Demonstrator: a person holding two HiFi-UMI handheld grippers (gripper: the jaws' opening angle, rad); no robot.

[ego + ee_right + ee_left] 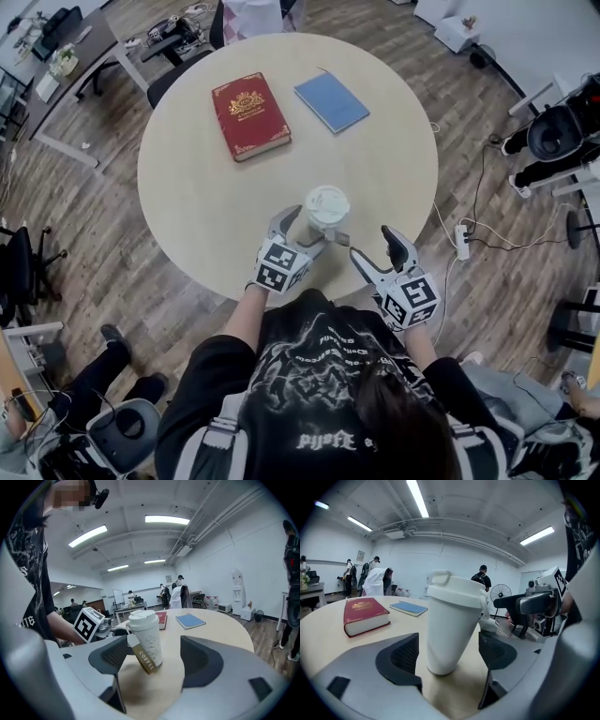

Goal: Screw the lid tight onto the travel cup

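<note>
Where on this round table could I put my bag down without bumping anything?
The table is bare on its left side, between the red book and the near edge, and on its right side, between the blue notebook and the right gripper. The near edge is crowded: the travel cup stands between the left gripper's open fingers, with the right gripper close beside.

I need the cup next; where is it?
Head view: the cup stands on the table near its front edge, inside the open left claw.

White travel cup [326,208], red gold-crested book [250,116], blue notebook [332,102], beige table [187,192]
</note>
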